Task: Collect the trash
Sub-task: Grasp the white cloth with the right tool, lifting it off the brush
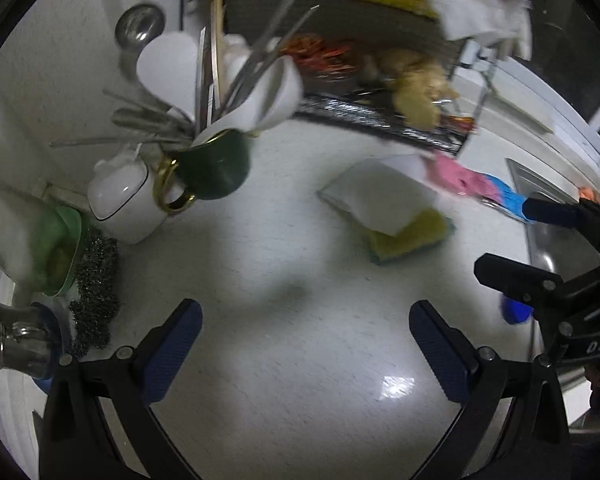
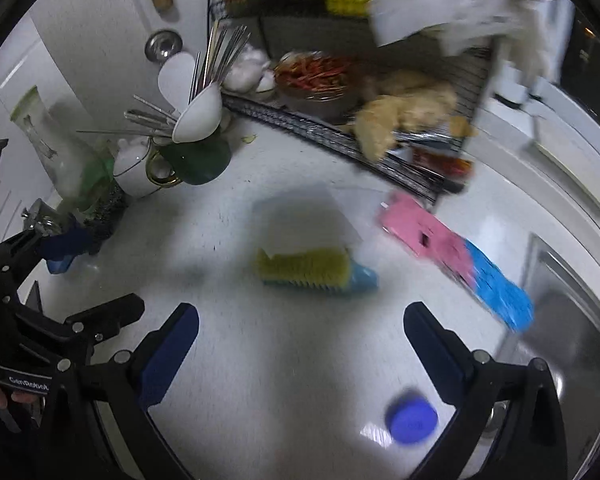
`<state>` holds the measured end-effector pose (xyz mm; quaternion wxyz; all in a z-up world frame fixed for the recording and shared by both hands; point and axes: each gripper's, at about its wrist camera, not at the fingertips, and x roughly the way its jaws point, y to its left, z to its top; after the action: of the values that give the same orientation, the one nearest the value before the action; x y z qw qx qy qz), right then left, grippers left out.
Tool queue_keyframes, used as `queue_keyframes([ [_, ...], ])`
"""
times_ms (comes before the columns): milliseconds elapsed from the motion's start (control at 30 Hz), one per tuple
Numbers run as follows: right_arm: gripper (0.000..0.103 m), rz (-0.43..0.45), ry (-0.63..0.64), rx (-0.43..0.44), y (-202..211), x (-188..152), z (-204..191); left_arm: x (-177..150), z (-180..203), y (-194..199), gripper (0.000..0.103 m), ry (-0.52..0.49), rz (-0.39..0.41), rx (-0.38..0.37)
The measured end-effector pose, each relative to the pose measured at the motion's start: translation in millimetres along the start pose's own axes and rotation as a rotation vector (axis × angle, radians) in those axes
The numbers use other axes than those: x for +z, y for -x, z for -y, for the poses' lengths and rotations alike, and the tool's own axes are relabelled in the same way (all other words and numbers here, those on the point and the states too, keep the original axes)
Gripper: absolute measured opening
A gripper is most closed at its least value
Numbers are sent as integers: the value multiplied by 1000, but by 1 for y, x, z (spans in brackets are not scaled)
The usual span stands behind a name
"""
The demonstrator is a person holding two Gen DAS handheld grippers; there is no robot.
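Both spread tools, left tool [image 1: 306,346] and right tool [image 2: 300,348], hover above white countertop [image 1: 284,360] beside sink [image 2: 572,344].

Both views are taken from close above the white bench [image 1: 300,360], angled down and forward along each tool's spread jaws toward the wire rack [image 1: 380,120] at the back. The left wrist view is set further left, nearer the green mug [image 1: 216,168]; the right wrist view, nearer the sink [image 2: 560,340]. The yellow sponge [image 2: 304,266], the pink and blue packet [image 2: 456,252] and the mug are shared by both.

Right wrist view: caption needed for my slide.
Open right gripper above white counter, blue bottle cap near its right finger.
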<state>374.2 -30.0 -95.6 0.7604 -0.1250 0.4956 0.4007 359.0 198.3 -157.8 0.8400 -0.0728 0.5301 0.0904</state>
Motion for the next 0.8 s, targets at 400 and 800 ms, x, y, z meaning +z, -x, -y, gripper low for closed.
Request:
queue_keyframes([
  [400, 102, -97, 77, 52, -87, 53, -1, 17, -34, -56, 103, 59, -58, 23],
  [800, 69, -193, 155, 45, -129, 56, -6, 14, -40, -81, 103, 68, -110, 29],
])
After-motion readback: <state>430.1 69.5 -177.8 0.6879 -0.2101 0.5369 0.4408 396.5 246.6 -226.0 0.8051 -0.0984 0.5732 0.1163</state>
